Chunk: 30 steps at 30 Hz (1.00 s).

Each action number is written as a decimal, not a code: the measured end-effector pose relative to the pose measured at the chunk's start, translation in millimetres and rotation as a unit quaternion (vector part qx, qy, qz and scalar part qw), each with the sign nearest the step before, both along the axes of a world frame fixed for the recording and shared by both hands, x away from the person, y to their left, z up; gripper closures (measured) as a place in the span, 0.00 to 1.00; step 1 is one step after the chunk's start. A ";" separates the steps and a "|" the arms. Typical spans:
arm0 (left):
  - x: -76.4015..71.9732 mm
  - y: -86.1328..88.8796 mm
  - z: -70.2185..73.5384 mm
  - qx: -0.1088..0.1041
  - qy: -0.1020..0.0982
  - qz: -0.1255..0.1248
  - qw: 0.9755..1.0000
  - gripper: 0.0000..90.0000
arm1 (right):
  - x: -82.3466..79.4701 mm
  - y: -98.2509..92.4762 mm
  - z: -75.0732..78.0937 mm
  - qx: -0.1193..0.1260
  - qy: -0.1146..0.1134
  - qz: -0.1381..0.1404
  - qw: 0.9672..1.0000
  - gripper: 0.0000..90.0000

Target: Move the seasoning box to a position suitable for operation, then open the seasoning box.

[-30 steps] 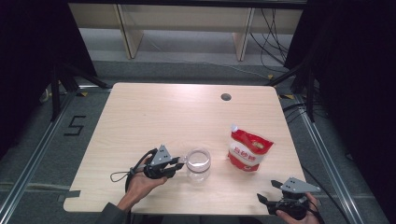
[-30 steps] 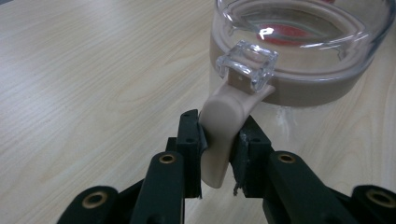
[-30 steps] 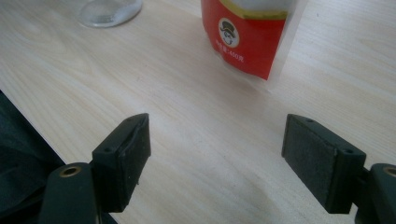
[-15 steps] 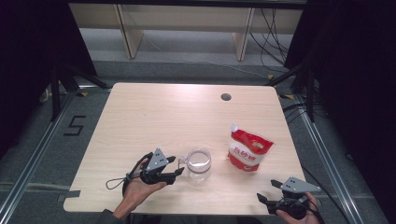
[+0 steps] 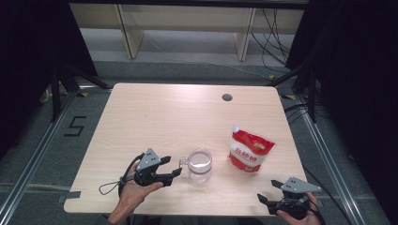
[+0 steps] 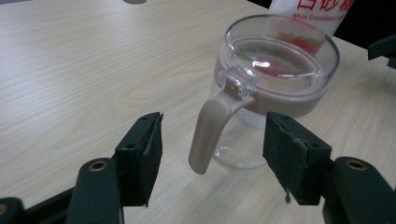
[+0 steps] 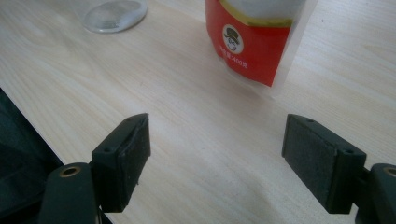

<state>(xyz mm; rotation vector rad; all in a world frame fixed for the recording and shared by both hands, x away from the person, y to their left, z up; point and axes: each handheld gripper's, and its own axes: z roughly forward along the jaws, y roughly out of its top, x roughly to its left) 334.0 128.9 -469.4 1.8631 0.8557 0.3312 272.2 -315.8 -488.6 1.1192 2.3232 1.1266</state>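
Pale wood-grain bench (image 5: 155, 117), round cable hole (image 5: 227, 97) near far edge. Dark room beyond, grey floor (image 5: 187, 47), shelf legs, metal rails alongside. Left gripper (image 5: 172, 169) released, fingers (image 6: 140, 156) just opened wide, tan handle (image 6: 210, 126) of clear lidded jar (image 5: 200, 164) standing between them, untouched. Right gripper (image 5: 261, 200) at near bench corner, fingers (image 7: 123, 158) spread, nothing between; red sugar pouch (image 5: 250, 151) ahead, well apart.
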 end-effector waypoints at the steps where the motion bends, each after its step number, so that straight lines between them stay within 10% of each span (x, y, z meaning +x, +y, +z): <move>1: 0.0 0.5 1.2 0.000 -0.004 -0.001 1.000 0.44 | 0.2 0.2 -0.2 0.001 0.000 0.001 1.000 0.27; 17: -3.0 -7.2 21.2 -0.019 -0.027 -0.004 0.999 0.91 | -1.6 4.2 0.4 0.010 0.004 -0.008 1.000 0.29; 30: 7.0 -19.1 23.1 -0.031 -0.033 -0.010 0.999 0.98 | -0.2 14.3 3.3 0.022 -0.016 0.023 0.999 0.33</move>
